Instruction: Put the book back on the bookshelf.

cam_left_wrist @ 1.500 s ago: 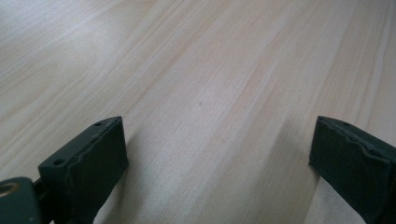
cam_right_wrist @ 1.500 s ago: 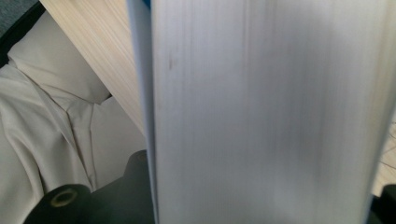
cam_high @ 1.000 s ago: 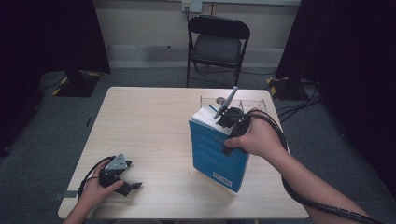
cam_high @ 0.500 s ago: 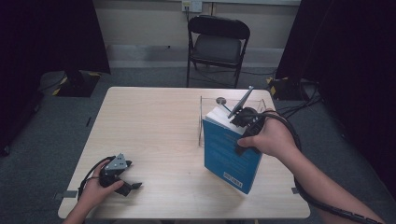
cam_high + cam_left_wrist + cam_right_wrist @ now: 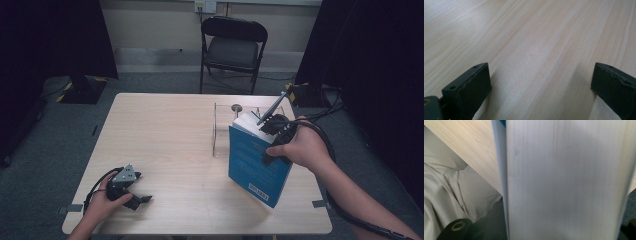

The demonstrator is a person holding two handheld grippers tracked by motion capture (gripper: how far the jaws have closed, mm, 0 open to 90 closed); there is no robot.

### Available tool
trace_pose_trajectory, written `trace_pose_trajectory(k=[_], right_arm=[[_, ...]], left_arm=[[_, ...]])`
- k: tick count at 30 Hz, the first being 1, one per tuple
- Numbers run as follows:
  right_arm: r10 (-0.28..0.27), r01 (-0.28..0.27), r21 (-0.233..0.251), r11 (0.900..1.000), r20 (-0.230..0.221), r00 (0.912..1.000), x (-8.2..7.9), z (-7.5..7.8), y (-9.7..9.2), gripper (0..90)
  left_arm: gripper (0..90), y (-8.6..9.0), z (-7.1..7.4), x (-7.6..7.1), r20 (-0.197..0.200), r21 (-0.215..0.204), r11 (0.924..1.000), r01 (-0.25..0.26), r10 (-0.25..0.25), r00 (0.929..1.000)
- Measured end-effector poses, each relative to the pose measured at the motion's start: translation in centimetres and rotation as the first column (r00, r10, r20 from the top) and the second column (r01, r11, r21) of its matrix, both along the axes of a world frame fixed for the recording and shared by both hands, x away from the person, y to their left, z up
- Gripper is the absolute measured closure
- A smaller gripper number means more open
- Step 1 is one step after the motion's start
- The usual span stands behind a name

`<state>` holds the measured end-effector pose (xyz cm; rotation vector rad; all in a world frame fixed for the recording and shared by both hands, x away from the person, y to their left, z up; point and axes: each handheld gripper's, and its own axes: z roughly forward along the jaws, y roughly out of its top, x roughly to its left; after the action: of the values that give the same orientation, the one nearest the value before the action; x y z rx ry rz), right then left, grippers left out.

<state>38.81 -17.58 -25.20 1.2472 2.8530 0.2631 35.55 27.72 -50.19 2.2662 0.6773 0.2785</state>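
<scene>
At seven o'clock on the pale wooden counter point(image 5: 170, 145) the left tongs point(image 5: 136, 200) rest, released, with nothing between them. At three o'clock the right tongs point(image 5: 272, 142) are clenched on a thick blue-covered book point(image 5: 252, 162) standing upright, just beside a clear acrylic bookstand point(image 5: 216, 127).

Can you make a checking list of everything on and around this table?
Surface: light wood table, bare in the middle.
Job's things: blue book upright, tilted; clear rack behind it.
Clutter: nothing seen.
Grippers: right gripper shut on the book's pages; left gripper open, low over the table.
Cables: black cable loops around the right arm.
Surroundings: folding chair, grey carpet, dark curtains.
</scene>
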Motion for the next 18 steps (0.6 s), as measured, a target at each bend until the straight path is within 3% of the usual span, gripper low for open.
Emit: trace_pose_trajectory(k=[18], right_arm=[[-0.113,0.114,0.045,0.9925,-0.019,0.9934,0.3,0.3,-3.3,61.7]], left_arm=[[1.8,0.0,0.0,0.0,-0.003,-0.004,1.0,0.005,-0.005,1.0]])
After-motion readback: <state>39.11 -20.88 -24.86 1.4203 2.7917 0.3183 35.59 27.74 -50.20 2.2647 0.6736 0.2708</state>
